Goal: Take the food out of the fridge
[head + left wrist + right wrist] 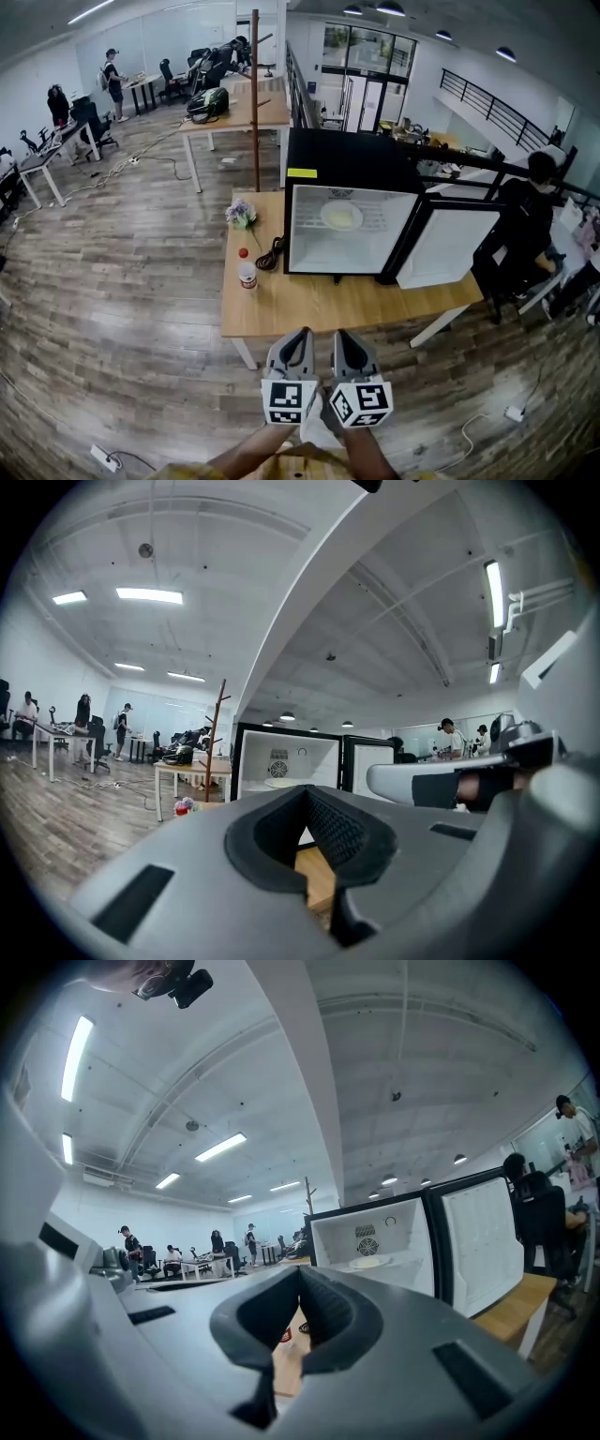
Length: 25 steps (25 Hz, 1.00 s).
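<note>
A black mini fridge (352, 159) stands on a wooden table (309, 305), its door (445, 246) swung open to the right. On the shelf inside lies a white plate with pale food (341, 216). The plate also shows in the left gripper view (281, 782) and in the right gripper view (368, 1262). My left gripper (292, 349) and right gripper (349, 349) hang side by side just short of the table's near edge, pointing level at the fridge. Both are shut with nothing in them, as the left gripper (309, 808) and right gripper (300, 1288) show in their own views.
At the table's left end stand a red-capped bottle (247, 275), a small bunch of flowers (241, 214) and a coiled black cable (272, 253). A wooden coat stand (254, 94) rises behind. A person (525, 216) sits at the right beyond the door. Desks and people fill the far left.
</note>
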Tool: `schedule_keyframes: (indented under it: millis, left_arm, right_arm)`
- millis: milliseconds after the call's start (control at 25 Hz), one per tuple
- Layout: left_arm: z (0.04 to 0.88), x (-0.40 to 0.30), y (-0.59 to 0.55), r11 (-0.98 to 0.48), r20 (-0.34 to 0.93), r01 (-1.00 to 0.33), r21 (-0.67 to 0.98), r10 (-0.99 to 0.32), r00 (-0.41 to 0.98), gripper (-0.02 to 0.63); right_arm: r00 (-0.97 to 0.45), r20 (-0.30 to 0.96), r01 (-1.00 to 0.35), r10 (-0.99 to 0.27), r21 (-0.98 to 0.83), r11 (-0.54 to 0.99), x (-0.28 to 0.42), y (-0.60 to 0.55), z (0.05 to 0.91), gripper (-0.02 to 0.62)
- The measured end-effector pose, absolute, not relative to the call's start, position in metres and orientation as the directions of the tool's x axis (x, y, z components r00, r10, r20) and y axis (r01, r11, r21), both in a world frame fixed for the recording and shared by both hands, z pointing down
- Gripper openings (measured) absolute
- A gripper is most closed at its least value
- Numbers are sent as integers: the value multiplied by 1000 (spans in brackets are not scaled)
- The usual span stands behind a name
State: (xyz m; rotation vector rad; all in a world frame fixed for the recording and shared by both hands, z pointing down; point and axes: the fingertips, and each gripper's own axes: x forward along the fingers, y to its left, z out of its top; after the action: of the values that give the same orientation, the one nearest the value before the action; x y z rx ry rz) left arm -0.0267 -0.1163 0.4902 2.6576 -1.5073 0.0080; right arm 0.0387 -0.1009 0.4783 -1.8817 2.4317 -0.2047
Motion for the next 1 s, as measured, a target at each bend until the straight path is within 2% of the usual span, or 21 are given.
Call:
schedule_keyframes:
  millis: [560,1000]
  left_arm:
    - [482,12,-232,-473,46,-878,69,-878,477,8]
    - [488,39,-279,-434,68,-899,60,-897,438,8]
  right_arm:
    - [-298,40,-948,-954,-133,291,78,-218,471,8]
    - [-336,47,-932,-940,-160,325,104,-271,479,8]
